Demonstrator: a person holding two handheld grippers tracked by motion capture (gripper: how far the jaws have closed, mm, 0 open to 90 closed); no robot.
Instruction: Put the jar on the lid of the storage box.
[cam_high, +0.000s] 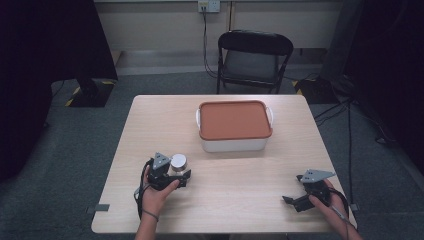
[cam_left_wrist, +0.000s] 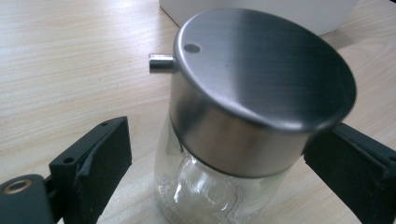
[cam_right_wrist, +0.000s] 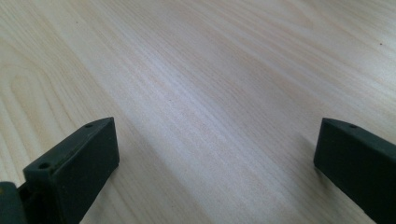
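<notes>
A small glass jar (cam_high: 178, 162) with a brushed steel cap (cam_left_wrist: 261, 84) stands upright on the wooden table (cam_high: 240, 180), near the front left. A short metal spout (cam_left_wrist: 161, 61) sticks out from the cap's side. My left gripper (cam_high: 180, 174) is held around the jar, one black jaw on each side. In the left gripper view (cam_left_wrist: 224, 172) a gap shows between the left pad and the glass, and the right pad sits close by the cap's rim. My right gripper (cam_high: 290, 201) rests low at the front right, pointing left, jaws wide apart over bare wood (cam_right_wrist: 217, 158).
A white box with an orange-brown lid (cam_high: 235, 120) sits at the middle back of the table, beyond the jar. A black folding chair (cam_high: 254, 57) stands behind the far edge. Cables run on the floor to the right.
</notes>
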